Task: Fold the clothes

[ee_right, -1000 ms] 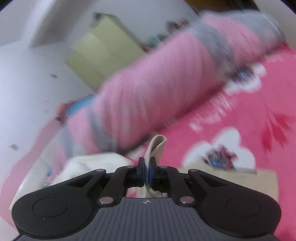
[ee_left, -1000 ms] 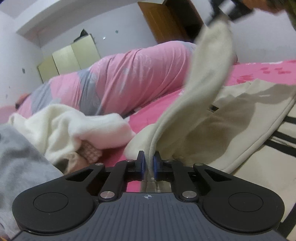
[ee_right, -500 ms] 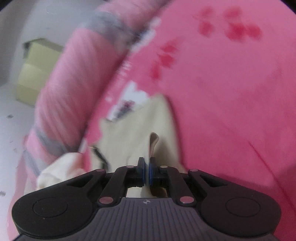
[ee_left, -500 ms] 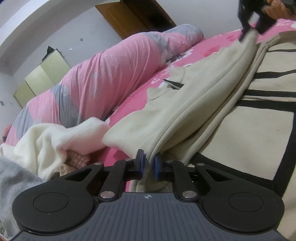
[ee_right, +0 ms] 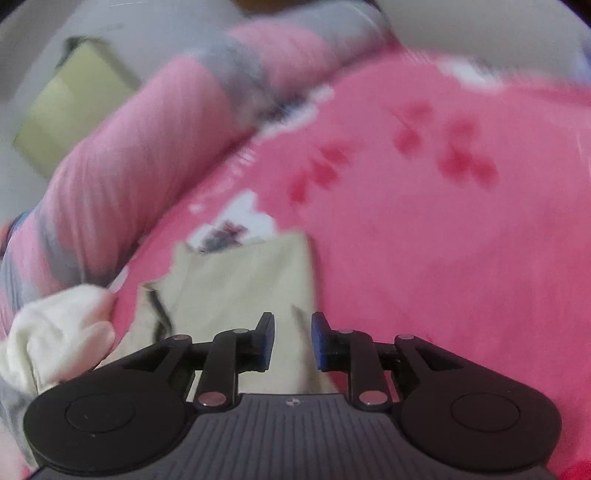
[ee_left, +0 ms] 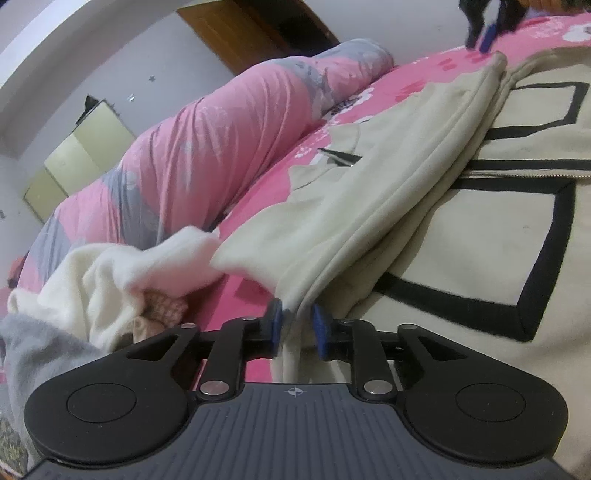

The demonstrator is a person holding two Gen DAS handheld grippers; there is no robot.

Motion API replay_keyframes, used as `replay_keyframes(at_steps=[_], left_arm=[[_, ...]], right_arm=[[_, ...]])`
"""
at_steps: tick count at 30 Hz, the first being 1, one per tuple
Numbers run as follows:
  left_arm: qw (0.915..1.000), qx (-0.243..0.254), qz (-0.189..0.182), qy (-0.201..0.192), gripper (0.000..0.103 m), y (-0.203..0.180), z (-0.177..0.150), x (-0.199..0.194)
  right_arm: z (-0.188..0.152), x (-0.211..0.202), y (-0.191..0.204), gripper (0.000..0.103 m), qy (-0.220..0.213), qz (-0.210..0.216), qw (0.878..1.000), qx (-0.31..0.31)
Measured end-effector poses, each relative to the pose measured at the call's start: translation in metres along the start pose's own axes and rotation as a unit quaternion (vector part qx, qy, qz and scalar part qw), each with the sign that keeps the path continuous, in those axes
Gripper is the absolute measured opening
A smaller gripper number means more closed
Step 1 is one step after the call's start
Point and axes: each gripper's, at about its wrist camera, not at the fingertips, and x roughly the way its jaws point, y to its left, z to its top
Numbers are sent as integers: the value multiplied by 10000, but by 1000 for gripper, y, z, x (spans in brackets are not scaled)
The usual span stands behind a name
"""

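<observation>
1. A pink bed (ee_left: 258, 199) is filling a bedroom, with a rolled pink-and-grey quilt (ee_left: 221, 140) lying along its far side and a yellow-green cupboard (ee_left: 77, 155) standing against the wall.
2. The cream jacket (ee_left: 480, 236) with black bands is lying flat on the bed, its folded side panel running as a long ridge from the left tongs (ee_left: 296, 328) away toward the right tongs (ee_left: 484, 29) at the far end.
3. The left tongs are standing parted, the jacket's near edge lying loosely between the pads and apparently not pinched.
4. The right tongs (ee_right: 291, 339) are likewise released, cloth lying beneath the gap.
5. The ridge's long axis is pointing straight ahead of the left tongs, so a next fold would probably be running across it; the left hand is nearer the hem.
6. The left view is showing the whole jacket, zip and a white-and-grey heap (ee_left: 92, 280); the blurred right view is showing only one jacket corner (ee_right: 251, 280).
</observation>
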Motion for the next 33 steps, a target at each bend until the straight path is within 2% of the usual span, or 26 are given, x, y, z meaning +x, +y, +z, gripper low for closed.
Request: replay_keyframes(at_steps=[2,3,4,6,8,11,13,15,17,20,21,26,29,31,33], left_arm=[[9999,-144,14,21,22,2,-4,5],[9997,-222,17,33,22,3,-5,7],[9996,-286,16,16,22,3,-6,8],[9991,-423,-14,-50,22,5,-6,6],[9984,-554,-73,-84,22,8,-8,7],[9974,-701,-155,-103,22,11,-9,8],[9970,-747,-125,-134,20,11,-8,8],[9969,-764,-70,-179,17,10,-7,6],[9972,-722,-10,-217,12,7,-5,4],[9978,-619,36,-221,10,3,-2,1],[9980,-591,52,-219,10,2,-2,1],[9974,-700,-85,-154,9,4,-5,-5],[9976,-654,-185,-109,9,4,-7,-10],[9979,-619,-177,-116,9,3,-8,-12],[9981,-584,-146,-145,9,2,-7,-13]], right_arm=[[-2,0,46,27,116,382,9974,-592],[-5,4,71,32,230,602,9938,-909],[-7,7,97,41,346,819,9885,-1226],[-22,27,156,47,648,1151,9717,-1957],[-43,53,219,47,952,1332,9471,-2759],[-82,86,296,47,1106,1337,9053,-3878],[-111,108,342,49,1093,1311,8709,-4609],[-131,125,368,49,1083,1190,8486,-5040],[-149,146,391,46,1067,988,8273,-5427],[-163,173,400,20,1146,759,8042,-5782],[-163,178,398,0,1241,710,8009,-5815],[-138,173,384,0,797,619,8455,-5243],[-115,169,377,0,691,804,8741,-4741],[-106,171,374,0,860,999,8849,-4466],[-109,172,378,1,1047,1124,8826,-4443]])
